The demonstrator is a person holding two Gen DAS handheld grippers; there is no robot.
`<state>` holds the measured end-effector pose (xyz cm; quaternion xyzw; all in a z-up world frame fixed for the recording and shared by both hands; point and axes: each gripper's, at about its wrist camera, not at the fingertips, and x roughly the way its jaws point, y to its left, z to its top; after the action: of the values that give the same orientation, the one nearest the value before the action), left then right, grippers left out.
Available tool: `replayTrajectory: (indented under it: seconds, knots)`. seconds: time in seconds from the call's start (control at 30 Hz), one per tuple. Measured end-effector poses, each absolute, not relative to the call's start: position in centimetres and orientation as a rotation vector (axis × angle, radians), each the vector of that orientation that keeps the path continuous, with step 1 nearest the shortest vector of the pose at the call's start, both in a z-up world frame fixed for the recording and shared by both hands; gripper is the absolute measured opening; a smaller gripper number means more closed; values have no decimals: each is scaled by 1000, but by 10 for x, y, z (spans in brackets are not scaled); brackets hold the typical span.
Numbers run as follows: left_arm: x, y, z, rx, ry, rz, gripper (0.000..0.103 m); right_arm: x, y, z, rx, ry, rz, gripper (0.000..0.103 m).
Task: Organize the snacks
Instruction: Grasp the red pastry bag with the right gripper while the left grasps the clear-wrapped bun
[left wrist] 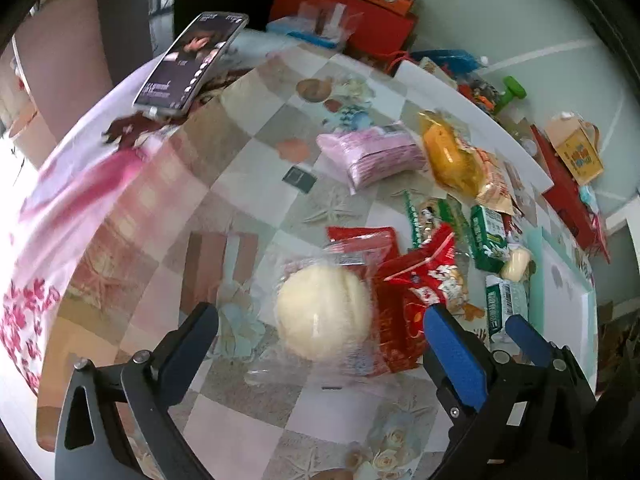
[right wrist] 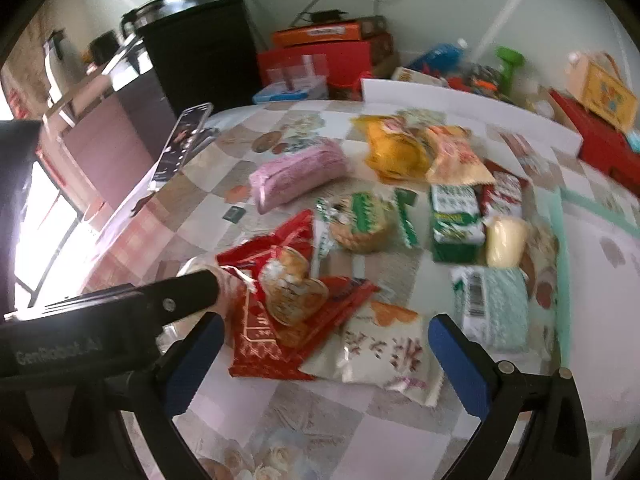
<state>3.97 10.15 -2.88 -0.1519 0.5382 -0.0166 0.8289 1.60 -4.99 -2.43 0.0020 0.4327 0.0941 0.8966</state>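
Snack packs lie scattered on the tiled table. In the left wrist view a round pale bun in clear wrap (left wrist: 324, 316) lies just ahead of my open, empty left gripper (left wrist: 320, 344), beside a red snack bag (left wrist: 416, 292). In the right wrist view my right gripper (right wrist: 326, 344) is open and empty over a white packet with red characters (right wrist: 380, 352) and the red bag (right wrist: 280, 300). The left gripper's black body (right wrist: 120, 312) shows at the left. Further off lie a pink pack (right wrist: 296, 176), an orange pack (right wrist: 396, 148), green cartons (right wrist: 456, 220) and a green-wrapped biscuit (right wrist: 360, 220).
A phone on a stand (left wrist: 192, 64) stands at the table's far left. Red and orange boxes (right wrist: 328, 52) are stacked behind the table by the wall. A white board (right wrist: 472, 108) edges the far side, with clutter and a yellow box (right wrist: 604, 92) beyond.
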Motion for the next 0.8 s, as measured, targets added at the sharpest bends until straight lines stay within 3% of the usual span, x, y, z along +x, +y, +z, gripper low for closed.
replayTrajectory:
  seconds: [0.23,0.33,0.43,0.53,0.6,0.8]
  knots:
    - [45,114,-49,-408,1200,-31,99,32,-34,-37,-55,921,230,93]
    - [48,115,-60,-463,1237,-59,89,37,-34,-44,-45,939,238,85]
    - [50,115,-64,-473,1251,-64,86,38,-33,-48,-43,947,238,76]
    - [50,114,-63,-470,1245,-64,75,38,-34,-49,-41,952,227,65]
    - [50,113,-63,-468,1243,-68,61,39,-37,-49,-26,956,222,52]
    - [49,113,-62,-462,1228,-76,57,37,-44,-47,18,954,215,34]
